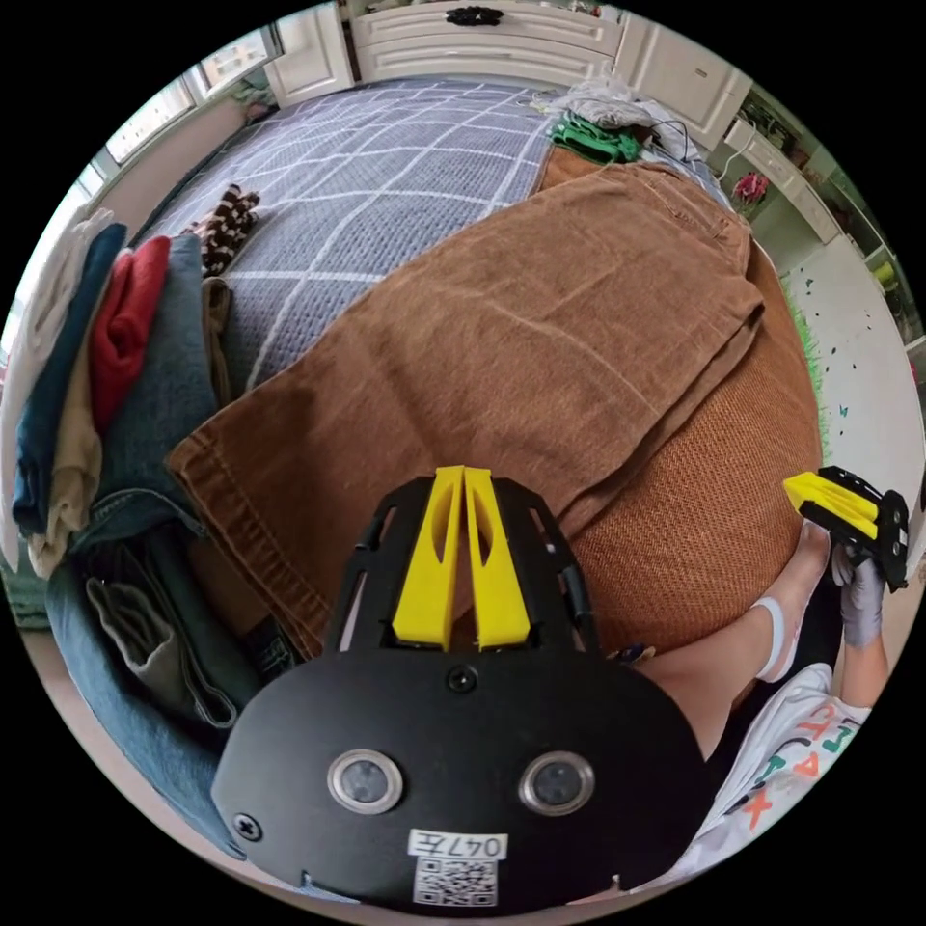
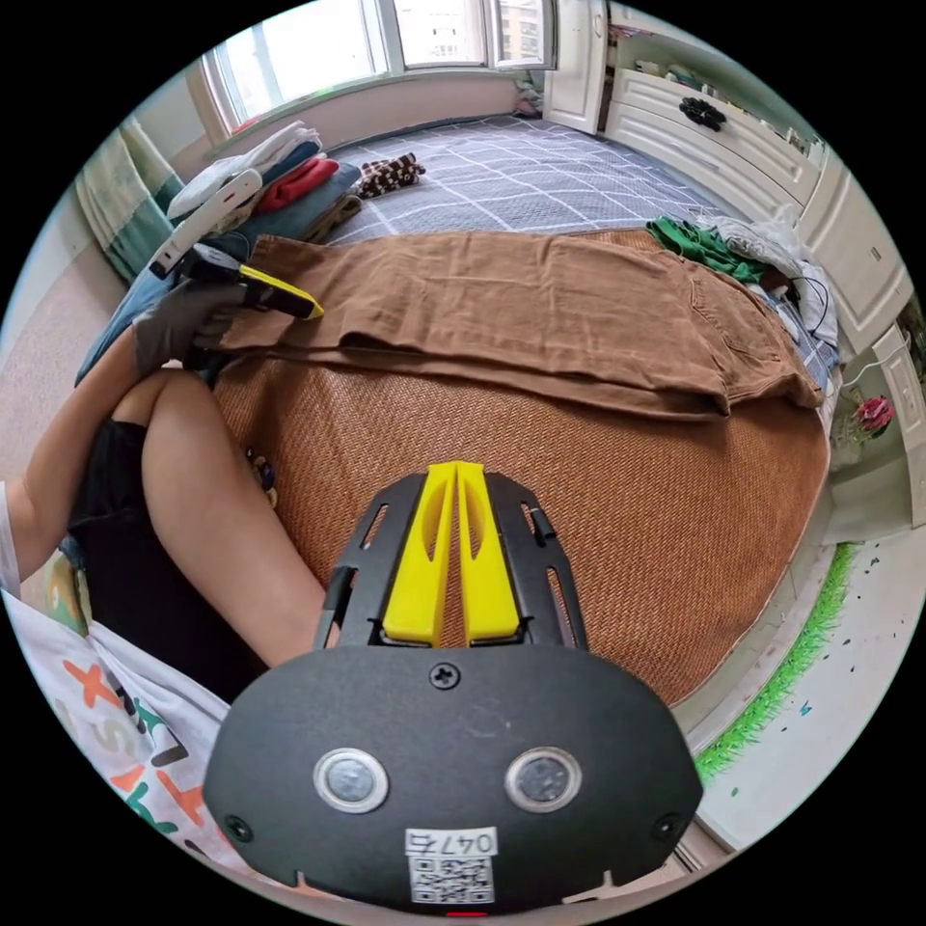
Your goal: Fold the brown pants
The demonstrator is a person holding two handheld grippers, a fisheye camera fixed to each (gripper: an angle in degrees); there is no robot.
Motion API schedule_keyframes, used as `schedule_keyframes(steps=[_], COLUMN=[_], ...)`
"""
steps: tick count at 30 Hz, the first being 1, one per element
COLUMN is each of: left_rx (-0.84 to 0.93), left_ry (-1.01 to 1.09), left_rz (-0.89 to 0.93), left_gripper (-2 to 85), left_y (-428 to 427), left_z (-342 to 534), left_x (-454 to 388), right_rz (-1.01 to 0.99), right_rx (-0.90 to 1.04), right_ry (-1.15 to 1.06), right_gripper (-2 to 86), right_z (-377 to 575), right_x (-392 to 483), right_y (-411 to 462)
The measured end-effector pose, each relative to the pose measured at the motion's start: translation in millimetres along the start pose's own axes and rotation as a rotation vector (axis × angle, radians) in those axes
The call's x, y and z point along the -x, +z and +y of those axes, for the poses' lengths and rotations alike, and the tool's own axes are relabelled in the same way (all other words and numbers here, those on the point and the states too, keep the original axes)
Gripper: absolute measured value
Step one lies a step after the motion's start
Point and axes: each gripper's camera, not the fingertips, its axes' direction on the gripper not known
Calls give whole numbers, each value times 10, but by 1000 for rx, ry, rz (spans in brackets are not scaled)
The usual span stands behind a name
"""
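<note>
We see the brown pants (image 2: 540, 309) folded lengthwise across the woven mat (image 2: 579, 521) on the bed; bare mat lies before them. Both tongs, left (image 1: 464, 473) and right (image 2: 455, 468), are closed (gripping nothing).

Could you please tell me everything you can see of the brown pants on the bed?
The brown pants look like corduroy and lie flat, folded lengthwise with one leg over the other. The waist end sits near the green garment, the hems near the stack of folded clothes. They rest partly on a woven brown mat and partly on the grey checked bedspread. The left gripper, jaws closed, hovers near the hem end.
</note>
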Motion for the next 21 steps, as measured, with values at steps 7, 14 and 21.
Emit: schedule_keyframes(steps=[7,14,21], left_rx=[-30,-392,-470], left_ry=[-140,-415,-445], left_rz=[213,206,-34], left_gripper=[-10,-5,52], left_y=[292,-184,-243], left_z=[342,1272,1737], left_x=[709,1527,1730], right_rz=[29,-9,-14], right_rx=[-98,-78,33], right_ry=[-57,-62,-80], right_gripper=[-10,6,19], right_z=[-703,-1211,-961], right_x=[-2,-28,4], right_y=[-188,98,782])
